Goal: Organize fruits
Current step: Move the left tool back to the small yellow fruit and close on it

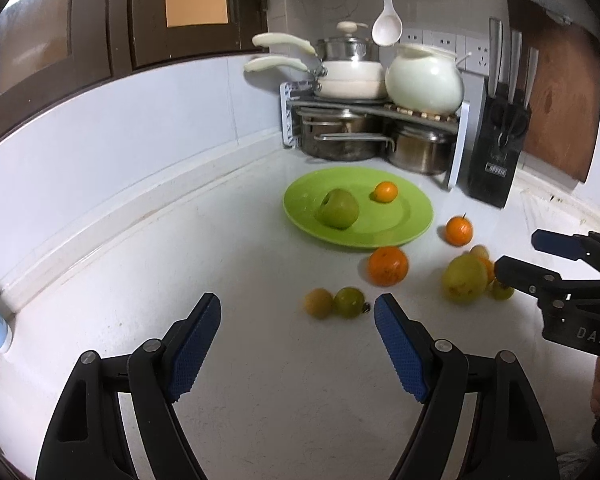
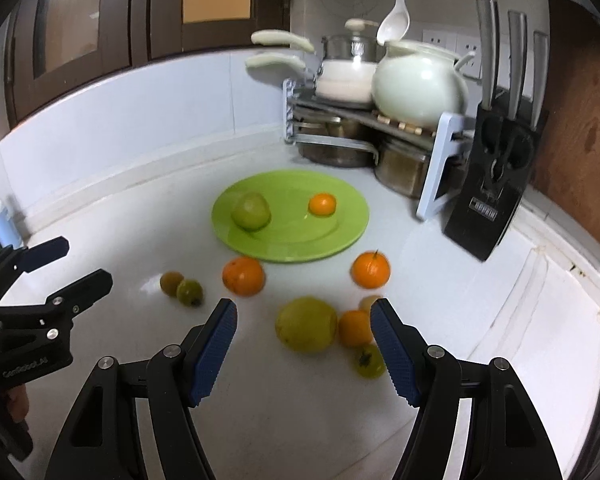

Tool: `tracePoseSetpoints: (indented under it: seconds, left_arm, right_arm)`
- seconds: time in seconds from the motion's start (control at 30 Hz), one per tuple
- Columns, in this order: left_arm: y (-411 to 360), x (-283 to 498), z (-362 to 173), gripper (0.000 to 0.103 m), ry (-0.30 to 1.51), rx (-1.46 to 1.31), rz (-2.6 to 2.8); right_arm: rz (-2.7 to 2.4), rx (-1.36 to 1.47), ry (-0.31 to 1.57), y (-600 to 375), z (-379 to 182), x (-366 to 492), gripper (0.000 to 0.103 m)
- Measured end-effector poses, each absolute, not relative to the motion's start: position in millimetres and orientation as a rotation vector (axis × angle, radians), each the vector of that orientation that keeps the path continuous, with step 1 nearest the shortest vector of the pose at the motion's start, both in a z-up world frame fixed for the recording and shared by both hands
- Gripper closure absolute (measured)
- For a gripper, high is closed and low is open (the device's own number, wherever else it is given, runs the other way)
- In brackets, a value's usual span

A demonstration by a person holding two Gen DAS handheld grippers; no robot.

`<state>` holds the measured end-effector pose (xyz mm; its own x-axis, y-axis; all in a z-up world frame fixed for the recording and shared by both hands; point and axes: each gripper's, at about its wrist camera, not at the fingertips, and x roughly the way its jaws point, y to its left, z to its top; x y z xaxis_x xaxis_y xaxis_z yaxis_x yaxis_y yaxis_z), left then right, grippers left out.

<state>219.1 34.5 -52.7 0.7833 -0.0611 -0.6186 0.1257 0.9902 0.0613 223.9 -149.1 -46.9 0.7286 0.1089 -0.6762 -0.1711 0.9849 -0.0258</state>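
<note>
On green plate [image 2: 352, 216]: one apple [image 2: 251, 211], one orange [image 2: 322, 204].

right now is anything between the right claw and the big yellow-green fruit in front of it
Nothing visible does. The right claw is open with the big yellow-green fruit directly ahead on bare counter. A small orange touches the fruit's right side, crowding that finger's path.

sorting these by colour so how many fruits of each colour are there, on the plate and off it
orange: 4, one on the green plate, three on the counter, e.g.
green or yellow-green: 5, the green apple on the plate, the large yellow-green fruit, three small ones, e.g.
pale yellowish, mostly hidden behind the right gripper's finger: 1
total: 10
</note>
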Motion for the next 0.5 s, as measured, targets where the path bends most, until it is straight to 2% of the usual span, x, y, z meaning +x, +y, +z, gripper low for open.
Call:
tracePoseSetpoints:
  seconds: [0.2,0.5]
  left_arm:
    - [39,233,-68,0.038,0.695,0.124,-0.117]
    - [39,258,-92,0.050,0.752,0.121,-0.159]
  right_arm:
    - [0.124,-0.091,0.781,-143,-62,233,0.033]
    - [0.102,-0.099,0.839,-137,-81,251,0.033]
